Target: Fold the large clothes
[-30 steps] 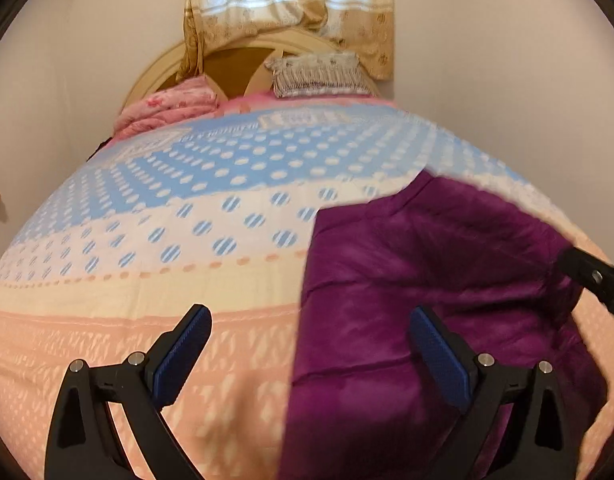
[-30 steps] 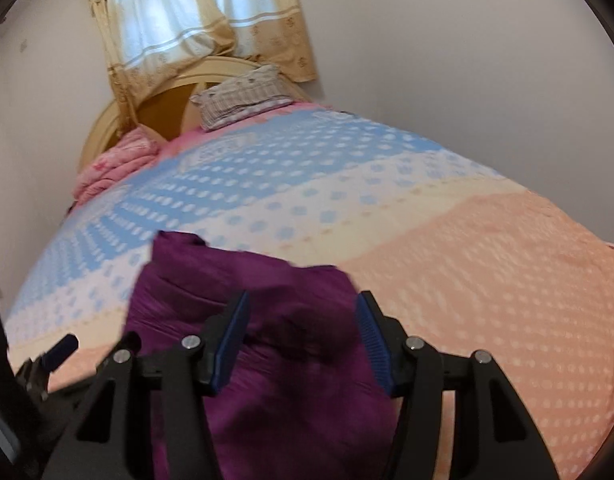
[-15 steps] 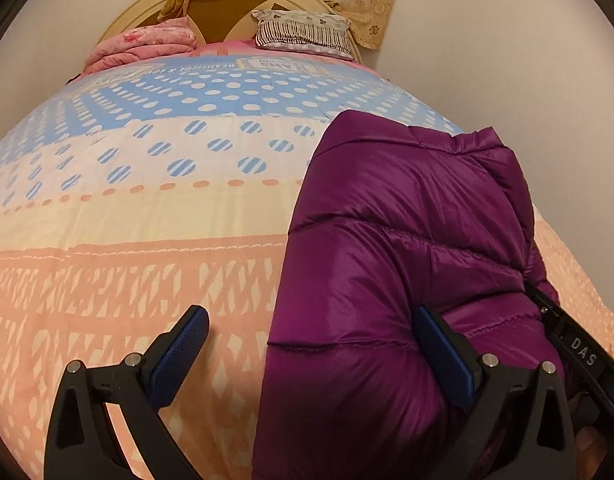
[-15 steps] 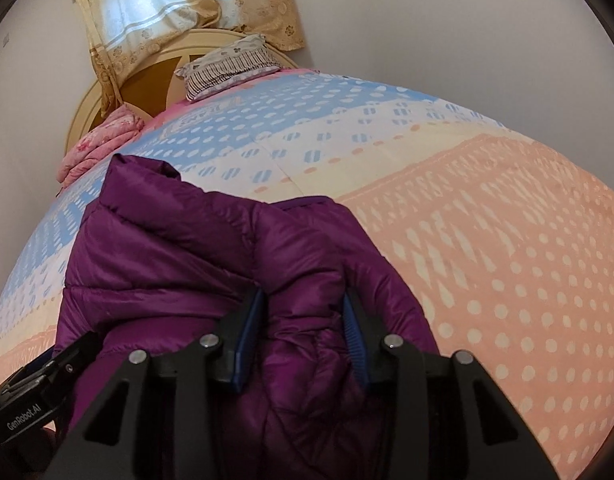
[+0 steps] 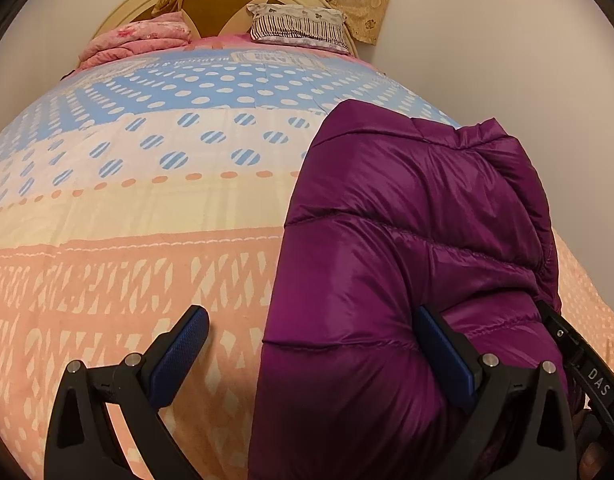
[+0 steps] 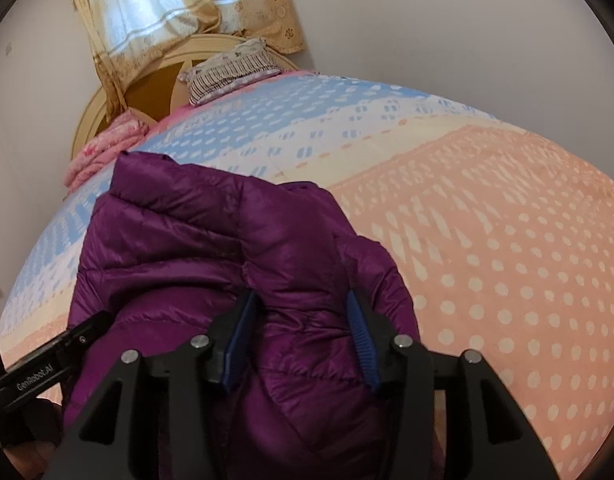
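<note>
The right gripper (image 6: 303, 340), jaws just widening, is pinching the jacket (image 6: 211, 248) lower centre; the left gripper (image 5: 315, 344) is spread. Slippery, puffy fabric is best gripped at seams.

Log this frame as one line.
stage: jacket down on bed | left gripper: open, astride jacket edge | right gripper: fingers just opening, jacket between

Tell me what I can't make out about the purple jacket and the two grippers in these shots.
- Purple jacket: its near end is cut off by the bottom edge in both wrist views.
- Right gripper: the jacket bulges between its jaws, which have just been opening; the puffy fabric hides whether the pads press.
- Left gripper: jaws wide open; jacket folds partly cover the right-hand one.
</note>
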Available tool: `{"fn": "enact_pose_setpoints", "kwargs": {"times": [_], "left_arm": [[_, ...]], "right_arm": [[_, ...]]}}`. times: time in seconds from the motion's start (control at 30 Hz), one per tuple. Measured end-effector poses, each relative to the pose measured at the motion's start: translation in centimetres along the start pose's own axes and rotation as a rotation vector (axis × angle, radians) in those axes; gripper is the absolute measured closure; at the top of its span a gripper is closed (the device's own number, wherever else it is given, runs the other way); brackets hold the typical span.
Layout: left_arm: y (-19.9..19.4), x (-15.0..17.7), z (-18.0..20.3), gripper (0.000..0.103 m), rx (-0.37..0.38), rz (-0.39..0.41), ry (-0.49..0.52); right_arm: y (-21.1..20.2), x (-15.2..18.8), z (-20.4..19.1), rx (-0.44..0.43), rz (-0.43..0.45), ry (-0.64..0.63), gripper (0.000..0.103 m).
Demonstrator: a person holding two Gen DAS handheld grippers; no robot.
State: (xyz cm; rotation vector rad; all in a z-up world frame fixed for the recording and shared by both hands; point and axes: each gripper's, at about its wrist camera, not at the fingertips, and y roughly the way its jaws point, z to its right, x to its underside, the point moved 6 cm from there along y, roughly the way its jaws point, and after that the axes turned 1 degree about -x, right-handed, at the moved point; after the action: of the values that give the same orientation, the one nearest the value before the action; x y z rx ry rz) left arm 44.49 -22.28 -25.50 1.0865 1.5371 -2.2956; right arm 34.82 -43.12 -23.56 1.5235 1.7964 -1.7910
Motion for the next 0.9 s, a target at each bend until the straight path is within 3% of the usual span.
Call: {"fn": "enact_pose_setpoints", "kwargs": {"times": [0.17,0.27,0.3,0.33,0.4,0.63,0.67,0.77,0.83,0.9], "left_arm": [[0.0,0.0,0.0,0.001,-0.003,0.001,0.003],[0.0,0.0,0.0,0.001,0.003,-0.001,-0.003],[0.0,0.0,0.0,0.001,0.001,0.0,-0.001],[0.0,0.0,0.0,0.001,-0.003,0.002,0.004],[0.0,0.0,0.1,0.001,-0.007,0.003,0.012],[0.2,0.2,0.9,0.001,0.031,-0.01,0.047],[0.2,0.2,1.1,0.005,0.038,-0.009,0.053],[-0.2,0.5,2.2,0.029,0.099,0.003,0.092],[-0.6,0.6,2.6,0.037,0.103,0.015,0.111],[-1.2,0.5,2.8,0.054,0.106,0.026,0.112]], "right_arm": [[-1.3,0.1,0.4,0.005,0.062,0.006,0.043],[-2.8,0.0,1.3,0.048,0.141,0.04,0.022],[-2.5,0.1,1.6,0.057,0.126,0.052,0.015],[-1.7,0.4,1.7,0.051,0.078,0.058,0.016],[0.2,1.2,2.1,-0.002,-0.025,0.103,0.02],[1.8,1.4,1.2,-0.083,-0.113,0.078,0.029],[1.9,1.4,1.1,-0.099,-0.119,0.077,0.03],[2.1,1.5,0.8,-0.153,-0.128,0.073,0.042],[2.0,1.6,0.9,-0.209,-0.125,0.086,0.058],[1.7,1.6,1.1,-0.252,-0.124,0.101,0.067]]}}
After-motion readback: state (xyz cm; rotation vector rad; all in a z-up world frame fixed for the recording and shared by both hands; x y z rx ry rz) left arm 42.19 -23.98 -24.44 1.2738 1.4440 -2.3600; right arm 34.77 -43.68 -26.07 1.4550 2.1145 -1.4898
